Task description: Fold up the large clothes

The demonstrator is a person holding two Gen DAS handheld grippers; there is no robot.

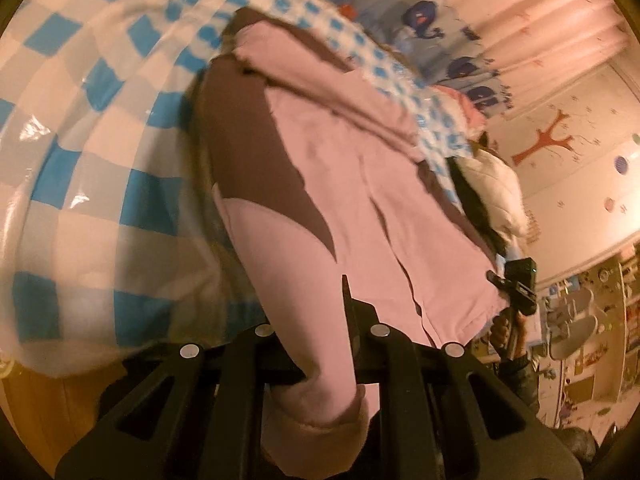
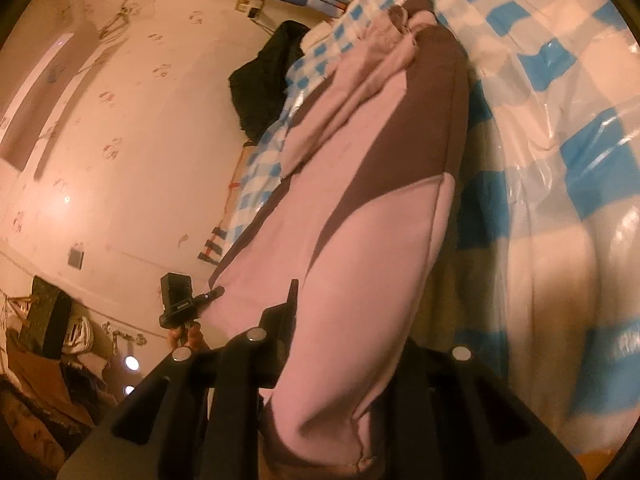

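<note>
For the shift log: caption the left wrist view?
Left gripper pinching pink-and-brown garment over blue checkered cover.

A blue-and-white checked cloth [image 1: 80, 128] under clear plastic covers the bed. Behind it hangs a blue curtain [image 1: 432, 20] printed with whales beside a pink curtain [image 1: 532, 12]. The pale wall [image 1: 580, 120] carries an orange tree sticker [image 1: 548, 136]. Shelves [image 1: 628, 312] crowd one corner. Warm yellowish light fills the room.

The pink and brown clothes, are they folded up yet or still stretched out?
Stretched out. The pink and brown garment runs long across the checkered cover, each end pinched by the left gripper and right gripper.
</note>
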